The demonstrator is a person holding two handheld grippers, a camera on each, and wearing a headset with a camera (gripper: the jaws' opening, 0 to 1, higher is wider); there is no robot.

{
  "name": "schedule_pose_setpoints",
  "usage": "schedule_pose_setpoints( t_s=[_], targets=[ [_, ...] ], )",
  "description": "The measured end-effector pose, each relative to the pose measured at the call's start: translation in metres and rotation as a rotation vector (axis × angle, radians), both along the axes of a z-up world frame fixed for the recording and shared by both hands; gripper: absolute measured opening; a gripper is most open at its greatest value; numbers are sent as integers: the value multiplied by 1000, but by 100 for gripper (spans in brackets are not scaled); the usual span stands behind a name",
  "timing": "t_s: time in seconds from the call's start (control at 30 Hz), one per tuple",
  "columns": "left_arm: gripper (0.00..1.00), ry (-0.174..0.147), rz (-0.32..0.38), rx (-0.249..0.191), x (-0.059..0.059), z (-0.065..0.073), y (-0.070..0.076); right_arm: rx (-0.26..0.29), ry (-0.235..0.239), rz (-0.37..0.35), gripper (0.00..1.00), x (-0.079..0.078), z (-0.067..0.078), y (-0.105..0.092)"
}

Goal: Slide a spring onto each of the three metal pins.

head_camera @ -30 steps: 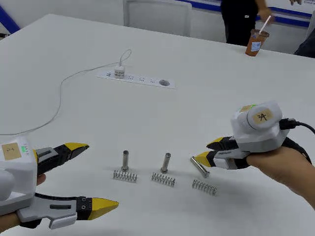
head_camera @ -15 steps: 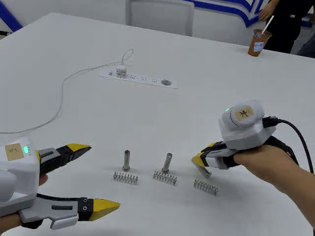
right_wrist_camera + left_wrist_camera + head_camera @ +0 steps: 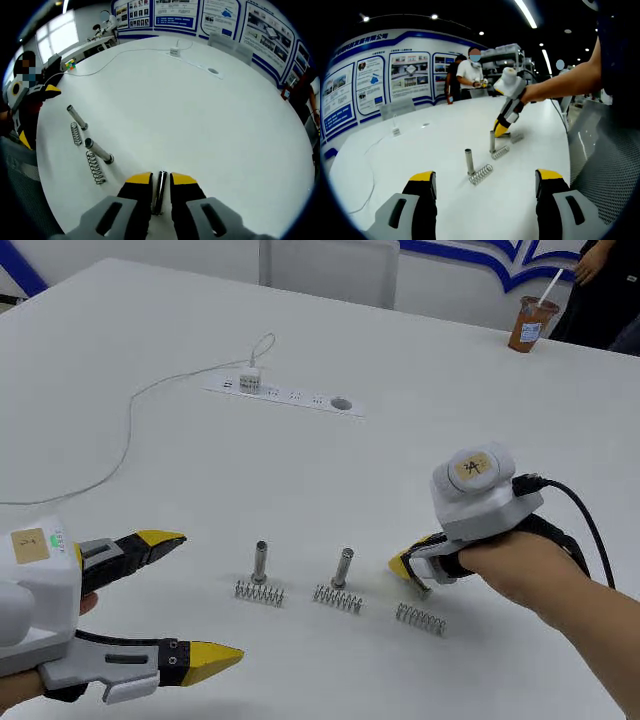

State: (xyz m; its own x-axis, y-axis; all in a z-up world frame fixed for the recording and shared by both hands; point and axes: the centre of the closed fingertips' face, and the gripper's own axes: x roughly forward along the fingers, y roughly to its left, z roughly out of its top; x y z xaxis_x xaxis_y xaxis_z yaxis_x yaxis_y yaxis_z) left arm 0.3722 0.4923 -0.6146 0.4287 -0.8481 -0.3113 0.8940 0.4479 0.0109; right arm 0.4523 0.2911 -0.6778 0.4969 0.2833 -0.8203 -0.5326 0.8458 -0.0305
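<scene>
Two metal pins stand upright on the white table, each with a spring lying in front of it. A third spring lies further right. My right gripper is shut on the third pin, which is tilted with its lower end at the table; the right gripper view has that pin between the closed fingers. My left gripper is open at the near left, well short of the nearest pin and spring.
A white power strip with a plugged-in adapter and a cable lies further back on the table. A brown drink cup with a straw stands at the far right edge, near a person. A chair back stands behind the table.
My right gripper has dropped toward the table and closed on the third pin. The left gripper, the two upright pins and the springs have stayed put.
</scene>
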Motion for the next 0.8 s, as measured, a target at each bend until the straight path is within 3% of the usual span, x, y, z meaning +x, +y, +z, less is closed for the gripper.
schedule_pose_setpoints(
  t_s=[0.8],
  targets=[
    [82, 5, 3, -7, 1, -2, 1, -24, 75, -18, 10, -1, -8, 0]
  ],
)
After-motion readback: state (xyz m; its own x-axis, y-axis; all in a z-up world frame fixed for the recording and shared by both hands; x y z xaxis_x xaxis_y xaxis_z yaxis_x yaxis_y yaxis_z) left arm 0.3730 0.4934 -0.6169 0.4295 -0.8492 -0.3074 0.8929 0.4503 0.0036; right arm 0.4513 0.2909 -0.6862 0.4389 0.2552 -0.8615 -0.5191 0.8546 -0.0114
